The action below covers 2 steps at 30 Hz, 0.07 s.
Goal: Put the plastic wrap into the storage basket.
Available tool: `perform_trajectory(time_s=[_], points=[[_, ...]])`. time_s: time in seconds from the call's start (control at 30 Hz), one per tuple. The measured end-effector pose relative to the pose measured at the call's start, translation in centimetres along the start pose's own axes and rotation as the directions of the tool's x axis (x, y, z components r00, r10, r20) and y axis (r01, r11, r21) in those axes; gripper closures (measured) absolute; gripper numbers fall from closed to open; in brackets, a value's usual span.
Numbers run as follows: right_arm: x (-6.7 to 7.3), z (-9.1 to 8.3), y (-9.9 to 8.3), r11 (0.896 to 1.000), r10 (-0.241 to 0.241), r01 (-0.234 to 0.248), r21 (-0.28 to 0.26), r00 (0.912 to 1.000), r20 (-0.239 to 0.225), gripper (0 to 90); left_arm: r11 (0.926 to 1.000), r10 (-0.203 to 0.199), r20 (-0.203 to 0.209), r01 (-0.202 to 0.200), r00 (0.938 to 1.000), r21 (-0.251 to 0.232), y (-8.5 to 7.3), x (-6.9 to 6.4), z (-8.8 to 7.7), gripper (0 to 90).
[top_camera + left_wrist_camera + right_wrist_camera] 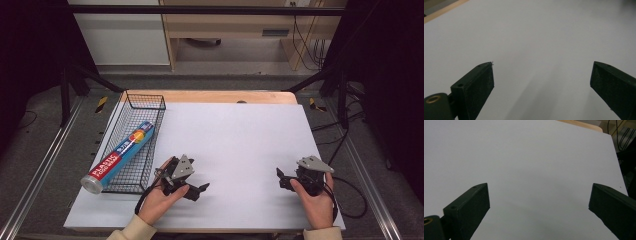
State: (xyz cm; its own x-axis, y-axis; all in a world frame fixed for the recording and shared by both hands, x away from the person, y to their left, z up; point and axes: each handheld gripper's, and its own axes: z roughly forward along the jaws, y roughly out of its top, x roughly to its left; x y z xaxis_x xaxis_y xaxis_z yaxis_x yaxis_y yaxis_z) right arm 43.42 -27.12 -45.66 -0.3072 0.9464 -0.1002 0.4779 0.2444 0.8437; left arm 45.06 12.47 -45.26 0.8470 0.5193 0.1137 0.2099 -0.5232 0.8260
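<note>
A long blue and red box of plastic food wrap (121, 155) lies lengthwise in a black wire basket (145, 96) at the table's left side, its near end poking over the basket's front rim. My left gripper (198, 187) rests low over the white mat (240, 140), just right of the basket's front corner, held in a hand. In the left gripper view my left gripper (542, 82) has its jaws wide apart over bare mat. My right gripper (282, 179) sits near the mat's front right. In its own view my right gripper (539, 205) is equally wide, nothing between.
The mat covers a wooden table (210, 96) whose far edge shows behind it. Black frame struts (80, 80) stand at both back corners. Cables (350, 200) trail off the right side. Wooden furniture (235, 30) stands beyond the table.
</note>
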Motion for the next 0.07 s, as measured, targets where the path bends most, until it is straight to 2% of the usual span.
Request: perform_trajectory(time_s=[0.07], points=[[0.06, 0.04, 0.0, 1.0, -0.004, 0.004, -0.001, 1.0, -0.002, 3.7, 1.0, 0.002, -0.007, -0.002, 1.0, -0.008, 0.04, -0.01, -0.27, 5.1]])
